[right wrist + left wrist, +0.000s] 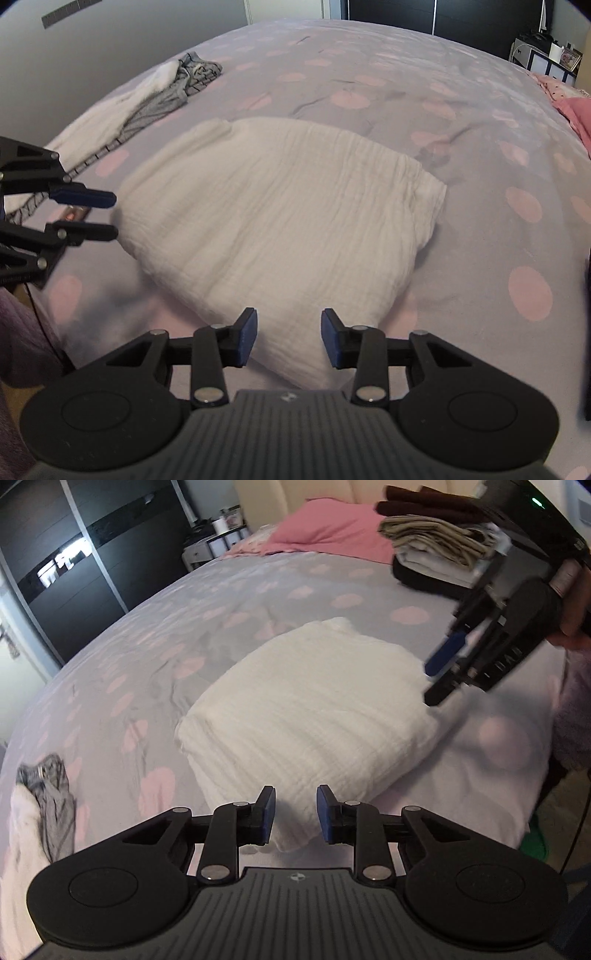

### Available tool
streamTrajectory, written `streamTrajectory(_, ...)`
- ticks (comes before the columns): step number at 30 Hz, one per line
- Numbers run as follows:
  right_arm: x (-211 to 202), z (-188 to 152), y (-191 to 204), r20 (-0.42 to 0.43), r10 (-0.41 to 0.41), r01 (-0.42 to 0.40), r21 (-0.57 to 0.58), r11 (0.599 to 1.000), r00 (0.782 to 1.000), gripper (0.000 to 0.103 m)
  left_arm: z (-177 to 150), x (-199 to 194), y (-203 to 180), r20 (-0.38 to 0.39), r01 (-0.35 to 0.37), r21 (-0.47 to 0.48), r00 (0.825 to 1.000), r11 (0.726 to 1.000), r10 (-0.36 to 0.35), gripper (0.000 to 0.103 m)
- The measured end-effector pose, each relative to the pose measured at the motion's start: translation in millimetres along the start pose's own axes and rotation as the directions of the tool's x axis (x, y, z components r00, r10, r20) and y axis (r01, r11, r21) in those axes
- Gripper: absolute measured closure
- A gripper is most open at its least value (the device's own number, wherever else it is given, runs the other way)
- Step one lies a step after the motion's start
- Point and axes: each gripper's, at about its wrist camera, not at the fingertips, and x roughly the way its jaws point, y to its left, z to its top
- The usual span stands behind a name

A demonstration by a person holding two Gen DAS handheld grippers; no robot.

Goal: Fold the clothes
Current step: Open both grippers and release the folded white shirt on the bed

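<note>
white garment (306, 716) is seen folded into a compact, layered rectangle on the bed (147, 635); layered edges show at its near-left side in the left wrist view. this piece looks done or nearly so, possibly one more fold or a move to the pile being left; that cannot be settled from here.

left gripper (294, 818) is held with fingers parted to a moderate gap, nothing between them; the garment's near corner lies at 12 o'clock just beyond the tips, apparently apart from the pads. right gripper (289, 339) is likewise parted, a bit wider, empty; the garment's near edge sits at 12 o'clock between and just past the tips, contact cannot be told.

in the right wrist view the left gripper's fingers are seen at 9 o'clock, just beside the garment's left edge. in the left wrist view the right gripper is seen at 2 o'clock, tips by the garment's right edge.

farther out, a crumpled grey and white clothing heap (162, 92) lies unfolded at 11 o'clock in the right view, so more work appears left. a stack of folded clothes (439, 542) is seen far at 1 o'clock in the left view.
</note>
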Motion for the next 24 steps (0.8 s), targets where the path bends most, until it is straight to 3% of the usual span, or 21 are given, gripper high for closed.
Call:
streamTrajectory(9, 49.0, -3.1, -16.3, -0.066, -0.028, 0.028, 0.001, 1.0, 0.997, 0.062, -10.4, 59.4, 23.0, -0.102, 0.043, -0.07, 0.994, 0.997, -0.05, 0.08)
streamTrajectory(20, 42.3, 5.5, -22.0, -0.102, -0.016, 0.02, 0.044, 0.999, 0.995, 0.058, -5.6, 40.6, 41.8, -0.06, 0.071, -0.233, 0.994, 0.97, -0.088, 0.077)
streamTrajectory(21, 39.0, 7.6, -24.5, -0.104, -0.01, 0.017, 0.063, 0.998, 0.995, 0.057, -2.8, 34.4, 45.9, -0.034, 0.07, -0.265, 0.996, 0.962, -0.082, 0.069)
streamTrajectory(22, 33.5, 10.3, -29.2, -0.089, 0.0, 0.008, 0.098, 0.995, 0.996, 0.054, -1.4, 29.6, 50.6, -0.007, 0.061, -0.301, 0.998, 0.952, -0.066, 0.049)
streamTrajectory(23, 28.1, 13.1, -33.9, -0.072, 0.01, 0.0, 0.133, 0.991, 0.997, 0.043, -1.5, 26.1, 55.9, 0.015, 0.036, -0.343, 0.999, 0.938, -0.033, 0.037)
streamTrajectory(24, 23.0, 15.9, -39.6, -0.05, 0.013, -0.004, 0.168, 0.986, 0.999, 0.038, -2.6, 26.4, 62.1, 0.018, 0.009, -0.386, 1.0, 0.923, -0.002, 0.025)
